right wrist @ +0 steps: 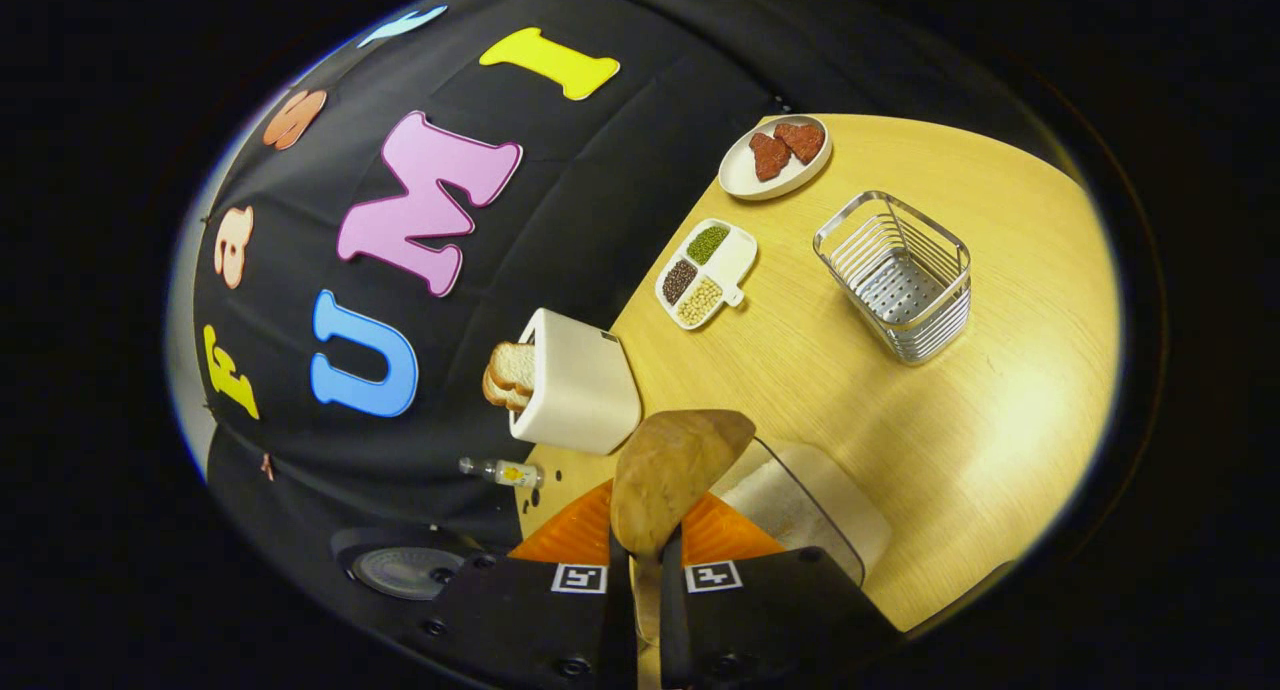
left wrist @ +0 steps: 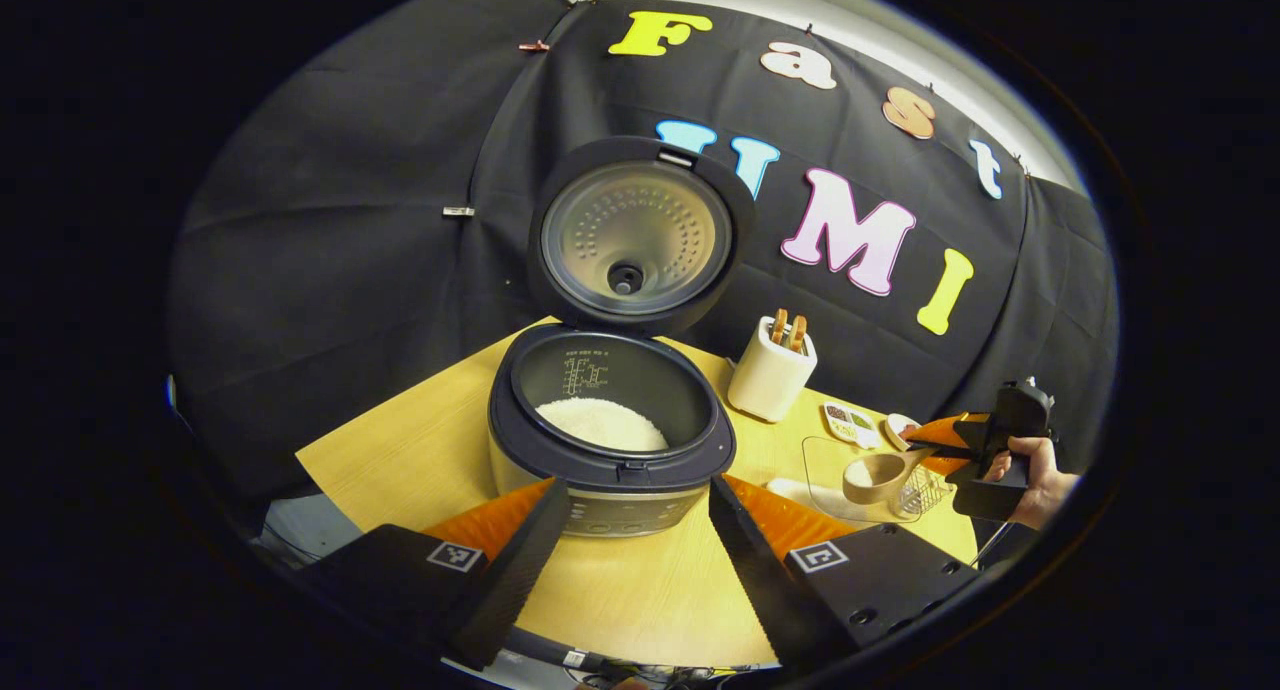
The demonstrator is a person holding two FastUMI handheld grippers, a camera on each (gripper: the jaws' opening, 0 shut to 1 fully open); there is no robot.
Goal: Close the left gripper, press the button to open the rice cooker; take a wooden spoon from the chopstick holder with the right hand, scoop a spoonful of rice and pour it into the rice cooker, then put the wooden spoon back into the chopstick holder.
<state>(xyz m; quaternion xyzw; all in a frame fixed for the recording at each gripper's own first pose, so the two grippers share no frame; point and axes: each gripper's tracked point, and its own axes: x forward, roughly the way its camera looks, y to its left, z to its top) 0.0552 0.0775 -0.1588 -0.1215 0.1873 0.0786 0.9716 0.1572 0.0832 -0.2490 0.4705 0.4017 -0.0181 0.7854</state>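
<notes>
The left gripper [left wrist: 630, 530] hangs with its fingers spread wide, nothing between them. Just ahead of its tips we note the rice cooker [left wrist: 610, 440] on the wooden table [left wrist: 400, 450], lid [left wrist: 632, 232] raised upright behind the pot, and a mound of white rice [left wrist: 603, 422] inside the pot. Beyond the cooker and to the right of this gripper stands a white toaster [left wrist: 770, 375] with two slices in its slots. Farther right we record the right gripper [left wrist: 935, 448] in a hand [left wrist: 1035, 475], carrying the wooden spoon [left wrist: 880, 475] over a clear container [left wrist: 835, 470].

In the right gripper view, the right gripper [right wrist: 646, 550] has its fingers pressed onto the wooden spoon's handle, and the spoon's bowl [right wrist: 670, 475] projects forward between them. We cannot tell whether the bowl carries rice. Directly beneath and to the right of the tips lies the clear container [right wrist: 800, 510] holding rice. Ahead on the left sits the toaster [right wrist: 575, 390]. Farther on we note a divided dish of grains [right wrist: 705, 273], a wire chopstick holder [right wrist: 895, 275] standing apart on the right, and, farthest, a small plate [right wrist: 775, 155] with two reddish pieces.
</notes>
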